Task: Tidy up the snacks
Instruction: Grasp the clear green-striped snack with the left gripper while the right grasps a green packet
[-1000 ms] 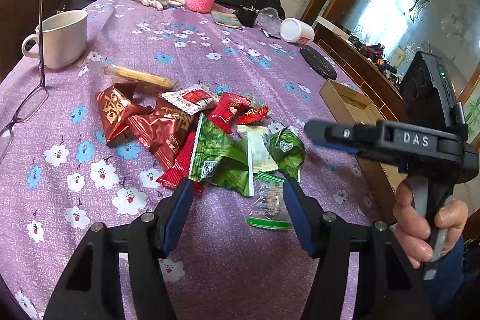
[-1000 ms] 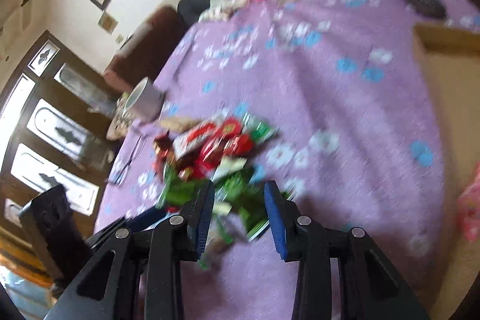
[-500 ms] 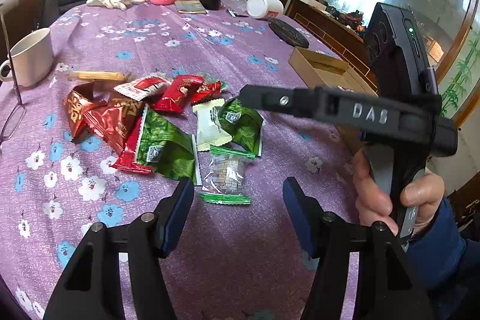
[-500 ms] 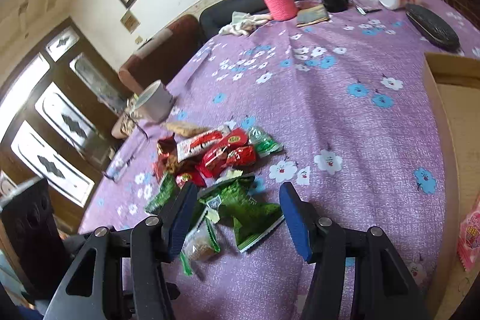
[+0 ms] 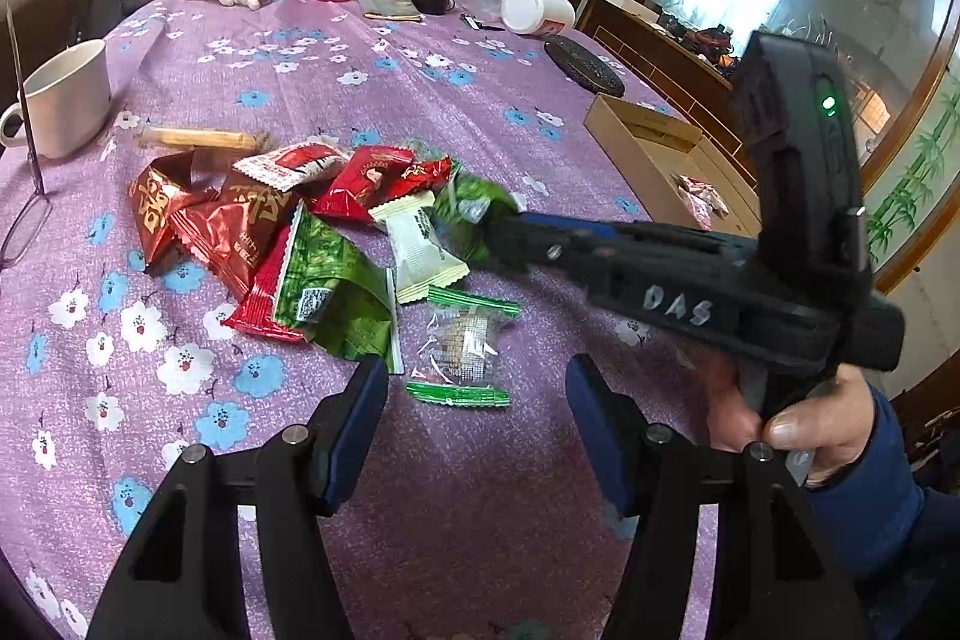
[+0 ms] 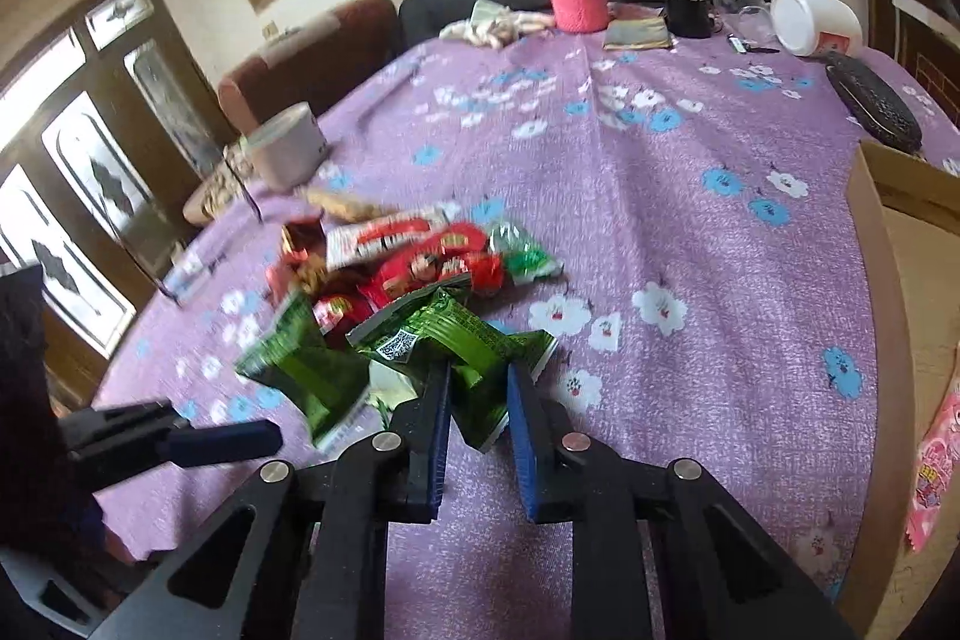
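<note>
Pink pkt [image 6: 933, 466] cut off, rt edge

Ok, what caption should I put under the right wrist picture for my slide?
The right gripper pinches a green snack packet from the pile on the purple flowered tablecloth.

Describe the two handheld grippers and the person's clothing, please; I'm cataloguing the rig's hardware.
Both grippers are black plastic with blue pads on the fingers and silver bolt heads at the joints. The right gripper has "DAS" hand-written in white on its side and a tall black block on top with a lit green light. The hand on its grip wears a dark blue sleeve. No cables show.
</note>
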